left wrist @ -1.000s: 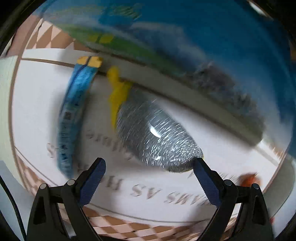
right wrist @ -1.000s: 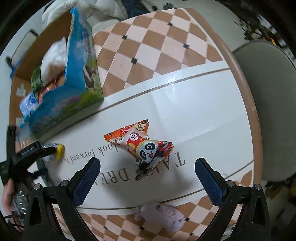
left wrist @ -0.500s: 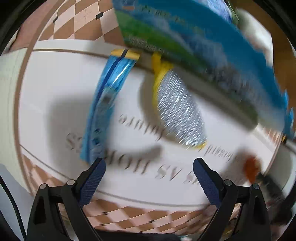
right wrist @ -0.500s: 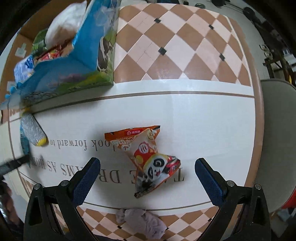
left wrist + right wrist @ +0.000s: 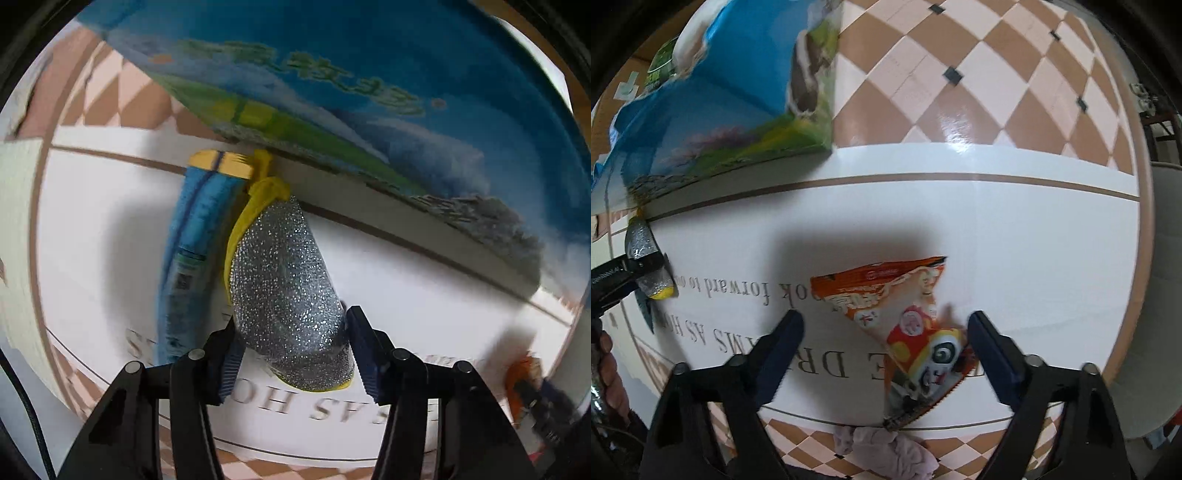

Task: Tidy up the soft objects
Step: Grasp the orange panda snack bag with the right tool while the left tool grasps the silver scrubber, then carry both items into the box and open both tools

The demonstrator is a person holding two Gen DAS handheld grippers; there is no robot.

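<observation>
A silver glittery pouch with yellow edging (image 5: 286,291) lies on the white table beside a blue tube-like pack (image 5: 192,254). My left gripper (image 5: 291,354) is closed on the pouch's near end, both pads touching it; it shows at far left in the right wrist view (image 5: 646,266). An orange panda snack bag (image 5: 908,328) lies on the table. My right gripper (image 5: 882,339) is open around the bag, its right finger (image 5: 990,347) close to the bag's edge. A blue-green printed carton (image 5: 731,110) holding several soft packs stands behind.
The carton wall (image 5: 369,110) rises just beyond the pouch. A lilac cloth (image 5: 886,446) lies at the table's near edge under my right gripper. A grey chair (image 5: 1160,295) stands at the right. The table has a checkered border (image 5: 960,74).
My left gripper moved in and closed on the silver pouch. My right gripper came down lower and forward over the snack bag, with its fingers now narrower around it.
</observation>
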